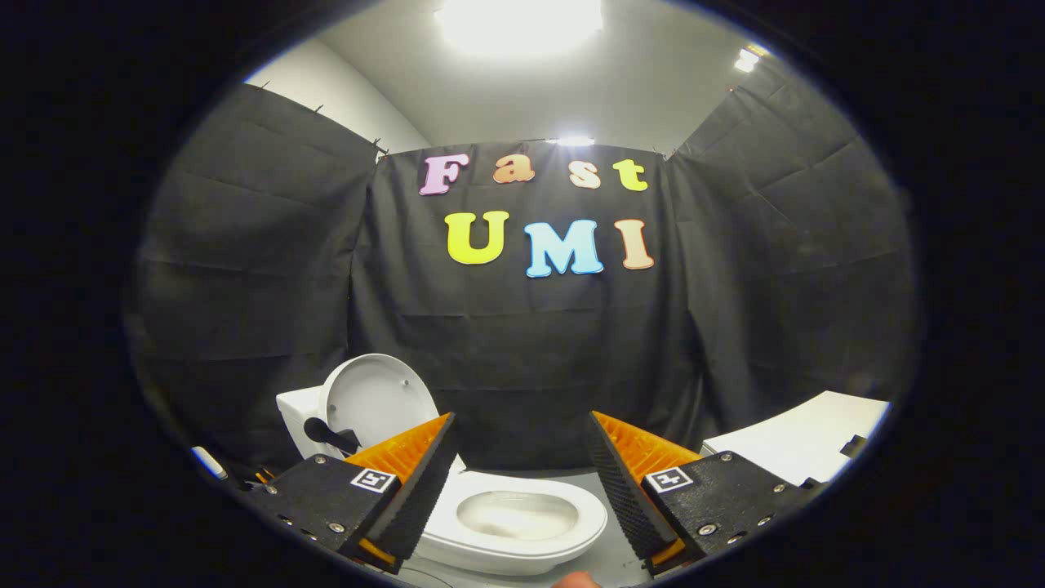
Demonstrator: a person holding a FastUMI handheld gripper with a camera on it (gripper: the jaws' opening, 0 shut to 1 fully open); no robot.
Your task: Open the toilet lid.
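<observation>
I judge the task done: the toilet lid (377, 400) stands upright against the white cistern (295, 416), beyond my left finger. The toilet bowl (516, 516) lies open between and just below my fingers. The gripper (518, 482) holds nothing, fingers wide apart. Next I only need to draw clear. A white desk (804, 441) sits right, apart from the toilet, blocking nothing.

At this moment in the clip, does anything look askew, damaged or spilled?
Nothing stands out. The toilet lid stands upright against the tank, the seat is down around the bowl, no spill shows, and the gripper is open and empty.
</observation>
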